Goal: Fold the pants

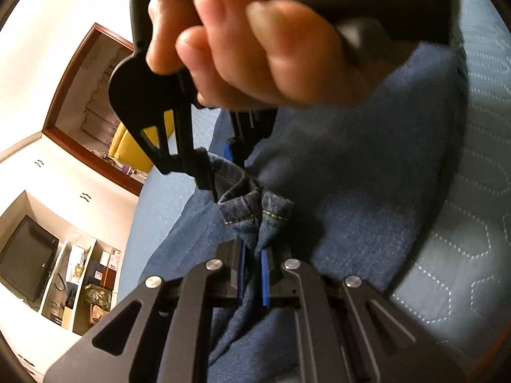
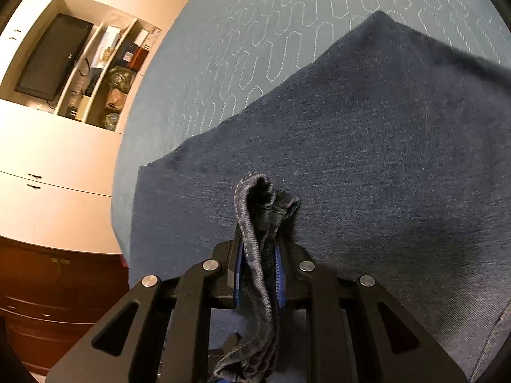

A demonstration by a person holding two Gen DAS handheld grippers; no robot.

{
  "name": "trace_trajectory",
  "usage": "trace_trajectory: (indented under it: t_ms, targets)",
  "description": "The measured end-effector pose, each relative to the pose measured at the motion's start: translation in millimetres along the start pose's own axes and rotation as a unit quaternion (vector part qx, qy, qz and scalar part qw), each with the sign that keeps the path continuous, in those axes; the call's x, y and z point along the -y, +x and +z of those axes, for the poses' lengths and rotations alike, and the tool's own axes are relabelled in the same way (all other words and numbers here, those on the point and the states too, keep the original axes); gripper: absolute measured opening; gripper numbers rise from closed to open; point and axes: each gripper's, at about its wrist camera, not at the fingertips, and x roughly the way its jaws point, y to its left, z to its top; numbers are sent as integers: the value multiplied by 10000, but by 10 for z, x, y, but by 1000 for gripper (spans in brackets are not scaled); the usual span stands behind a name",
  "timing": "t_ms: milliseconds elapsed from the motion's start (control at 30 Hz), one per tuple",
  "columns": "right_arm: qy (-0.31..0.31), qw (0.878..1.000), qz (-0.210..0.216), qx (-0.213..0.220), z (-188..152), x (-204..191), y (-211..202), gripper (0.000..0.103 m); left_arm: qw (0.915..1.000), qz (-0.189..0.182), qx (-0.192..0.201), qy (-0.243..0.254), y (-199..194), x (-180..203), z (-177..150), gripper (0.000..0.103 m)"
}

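Observation:
The pants are blue jeans [image 1: 351, 191] spread on a light blue quilted bed [image 1: 472, 255]. My left gripper [image 1: 254, 274] is shut on a bunched hem with yellow stitching [image 1: 255, 214]. The right gripper [image 1: 236, 146] shows just ahead in the left wrist view, held by a hand [image 1: 249, 48], close to the same bunch of denim. In the right wrist view my right gripper [image 2: 258, 274] is shut on a folded denim hem [image 2: 258, 217], lifted over the flat jeans [image 2: 367, 159] on the bed [image 2: 255, 48].
A white cabinet with open shelves and a dark monitor [image 2: 54, 54] stands left of the bed. A wood-framed opening [image 1: 89, 95] with a yellow object [image 1: 134, 140] is beyond. A dark wooden dresser [image 2: 48, 303] sits low at the left.

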Motion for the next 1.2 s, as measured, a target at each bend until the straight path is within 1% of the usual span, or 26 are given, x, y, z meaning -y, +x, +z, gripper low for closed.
trace_trajectory:
  t_ms: [67,100,133,200,267,333,367,433,500,533,600,633,667,700,733,767,800,867,933,967,1000,1067,1200]
  targets:
    - [79,9999,32,61,12,77,-86,28,10000,41,2,-19,-1,17,11,7]
    - [123,9998,70,138,8,105,-153,35,10000,38,-7,-22,11,23,9,7]
    - [140,9996,81,223,14,140,-219,49,10000,23,-20,-16,41,29,-6,7]
    - [45,9995,-46,308,35,128,-265,67,10000,62,-10,20,4,110,0,7]
    - [-59,9997,-31,215,20,112,-254,67,9999,112,8,46,21,118,-15,8]
    - [-55,9998,-87,170,49,86,-193,68,9997,221,39,114,-141,372,119,15]
    - [-42,9998,-73,183,68,80,-170,68,9994,301,57,146,-164,397,127,19]
    - [-59,9998,-95,176,97,65,-150,69,9985,499,136,187,-212,339,116,38]
    - [-199,9995,-185,147,121,15,-126,69,9974,636,243,229,-271,327,106,48]
    - [-234,9994,-201,132,123,6,-118,69,9971,649,281,279,-289,331,104,50]
    - [-241,9995,-190,115,133,10,-105,69,9963,670,330,430,-290,370,109,50]
    - [-231,9995,-180,113,135,17,-103,69,9959,645,355,524,-267,396,115,47]
    - [-216,9996,-172,110,143,12,-94,69,9962,537,358,582,-251,423,138,43]
    - [-205,9996,-156,105,138,35,-113,69,9969,393,311,602,-223,437,158,29]
    - [-168,9997,-105,107,138,42,-137,68,9976,273,255,591,-204,445,173,23]
    - [-118,9999,-51,111,128,69,-181,68,9981,221,261,515,-211,411,181,22]
    - [-17,9999,21,145,117,109,-264,69,9986,256,325,337,-258,340,180,20]
    - [82,9995,123,290,65,155,-457,75,9990,239,365,-6,-343,197,169,20]
    - [274,9978,494,360,-7,214,-650,86,9986,169,417,-270,-406,43,146,20]
    - [427,9965,646,306,-61,256,-723,87,9979,29,421,-489,-432,-69,139,20]
    - [515,9954,765,267,-98,277,-754,87,9975,4,427,-566,-445,-120,140,20]
    - [856,9874,1332,31,-180,336,-742,89,9969,-35,473,-633,-474,-186,141,20]
    - [1002,9789,1753,-330,-211,285,-504,89,9963,-85,451,-723,-514,-247,145,20]
